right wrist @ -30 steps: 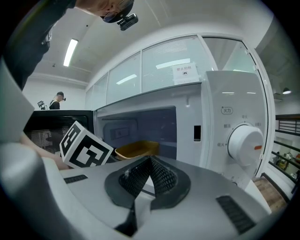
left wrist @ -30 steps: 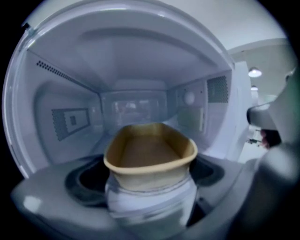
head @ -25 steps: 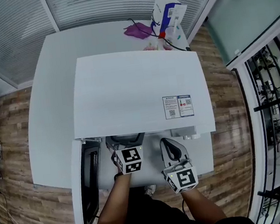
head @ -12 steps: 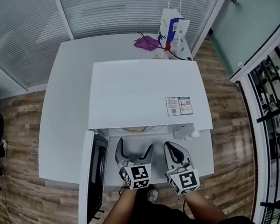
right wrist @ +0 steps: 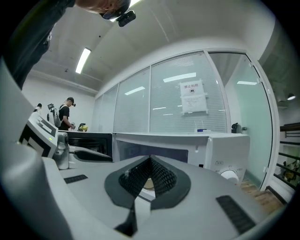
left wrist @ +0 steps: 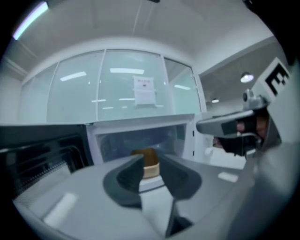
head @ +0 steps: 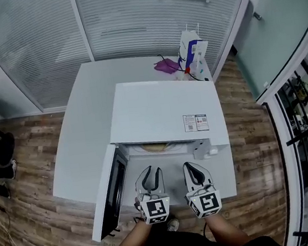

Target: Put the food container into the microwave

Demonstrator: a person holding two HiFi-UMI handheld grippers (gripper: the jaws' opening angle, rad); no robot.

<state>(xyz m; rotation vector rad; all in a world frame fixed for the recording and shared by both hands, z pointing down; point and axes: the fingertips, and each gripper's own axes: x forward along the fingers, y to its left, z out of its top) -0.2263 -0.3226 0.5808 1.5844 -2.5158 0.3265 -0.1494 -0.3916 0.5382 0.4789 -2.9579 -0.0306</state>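
The white microwave stands on the white table with its door swung open to the left. Inside the cavity sits the food container, pale with brown food on top, also visible in the left gripper view as the container. My left gripper hovers in front of the opening, apart from the container. Its jaws have just been closing and now stand a narrow gap apart with nothing between them. My right gripper is beside it, its jaws touching at the tips and holding nothing.
A purple cloth and a white-and-blue bag lie at the table's back right corner. Glass partitions with blinds stand behind. A metal rack is at the right. A person stands far off at the left.
Both grippers have drawn back from the microwave opening toward me. The left jaws went from wide apart to a narrow gap. The container stays inside.
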